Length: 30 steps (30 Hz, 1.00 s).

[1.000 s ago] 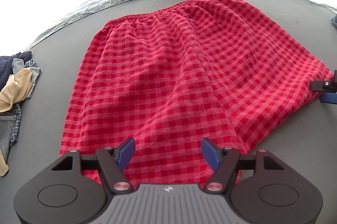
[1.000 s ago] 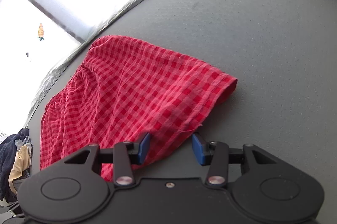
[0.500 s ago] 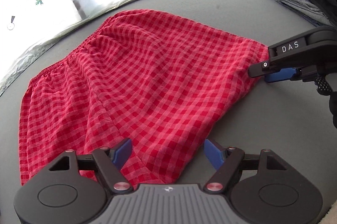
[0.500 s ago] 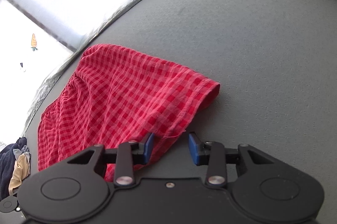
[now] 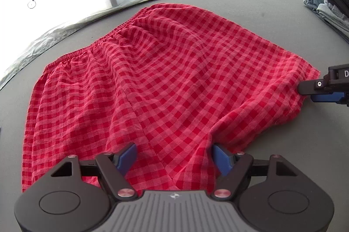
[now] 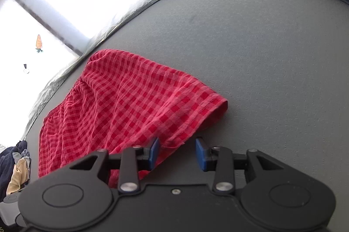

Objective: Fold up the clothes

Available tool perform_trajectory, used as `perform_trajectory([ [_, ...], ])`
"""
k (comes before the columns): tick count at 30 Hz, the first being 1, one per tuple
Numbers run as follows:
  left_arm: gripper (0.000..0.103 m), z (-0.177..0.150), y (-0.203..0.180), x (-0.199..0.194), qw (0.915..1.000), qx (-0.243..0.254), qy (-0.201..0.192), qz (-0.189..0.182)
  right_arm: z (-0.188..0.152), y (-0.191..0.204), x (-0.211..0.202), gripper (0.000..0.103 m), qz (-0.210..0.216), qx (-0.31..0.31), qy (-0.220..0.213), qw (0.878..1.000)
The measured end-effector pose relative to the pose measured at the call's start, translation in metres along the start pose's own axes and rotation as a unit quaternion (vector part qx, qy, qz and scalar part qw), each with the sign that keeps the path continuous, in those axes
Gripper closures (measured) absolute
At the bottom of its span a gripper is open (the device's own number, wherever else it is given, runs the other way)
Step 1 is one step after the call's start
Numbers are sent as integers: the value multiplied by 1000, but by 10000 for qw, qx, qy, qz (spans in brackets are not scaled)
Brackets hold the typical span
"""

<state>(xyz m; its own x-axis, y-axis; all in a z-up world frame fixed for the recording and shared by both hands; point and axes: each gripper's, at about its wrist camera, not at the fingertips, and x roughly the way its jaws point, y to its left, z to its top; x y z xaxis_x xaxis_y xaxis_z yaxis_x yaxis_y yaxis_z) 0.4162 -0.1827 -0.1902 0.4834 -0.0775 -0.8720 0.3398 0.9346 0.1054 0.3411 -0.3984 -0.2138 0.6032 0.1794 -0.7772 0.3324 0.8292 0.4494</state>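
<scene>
In the left wrist view, the left gripper (image 5: 173,156) had swung back over the near hem of the red checked cotton shorts (image 5: 165,79), jaws wide with cloth between them but not pinched; the folded stack of denim and dark clothes (image 5: 331,3) lay far right. In the right wrist view, the right gripper (image 6: 177,153) had just narrowed, the shorts' corner between its pads, not visibly clamped, so both seemed set for a fold; the grey mat (image 6: 261,46) ahead lay bare, a loose clothes heap (image 6: 15,168) far left.
</scene>
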Motion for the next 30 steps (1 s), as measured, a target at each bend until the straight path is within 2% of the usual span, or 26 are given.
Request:
perform_trajectory([
  [6, 26, 2, 25, 10, 9982, -593, 86, 23, 3, 12, -4, 65, 37, -447, -95, 9989],
  [9, 26, 3, 32, 15, 9969, -770, 135, 39, 0, 16, -3, 65, 232, -553, 27, 9982],
  [12, 25, 2, 39, 20, 9953, -944, 194, 29, -5, 27, -1, 65, 327, -925, 180, 9950],
  [15, 22, 0, 43, 22, 9944, -1034, 206, 17, -11, 39, 2, 65, 398, -1230, 294, 9912],
  [19, 21, -2, 43, 22, 9945, -1029, 183, 34, -13, 45, 9, 65, 501, -1204, 425, 9905],
  [25, 21, -6, 44, 18, 9946, -1009, 212, 58, -7, 55, 13, 65, 184, -1499, 294, 9881],
  [30, 21, -9, 48, 12, 9944, -1025, 230, 130, 12, 65, 19, 65, 45, -1700, 72, 9854],
])
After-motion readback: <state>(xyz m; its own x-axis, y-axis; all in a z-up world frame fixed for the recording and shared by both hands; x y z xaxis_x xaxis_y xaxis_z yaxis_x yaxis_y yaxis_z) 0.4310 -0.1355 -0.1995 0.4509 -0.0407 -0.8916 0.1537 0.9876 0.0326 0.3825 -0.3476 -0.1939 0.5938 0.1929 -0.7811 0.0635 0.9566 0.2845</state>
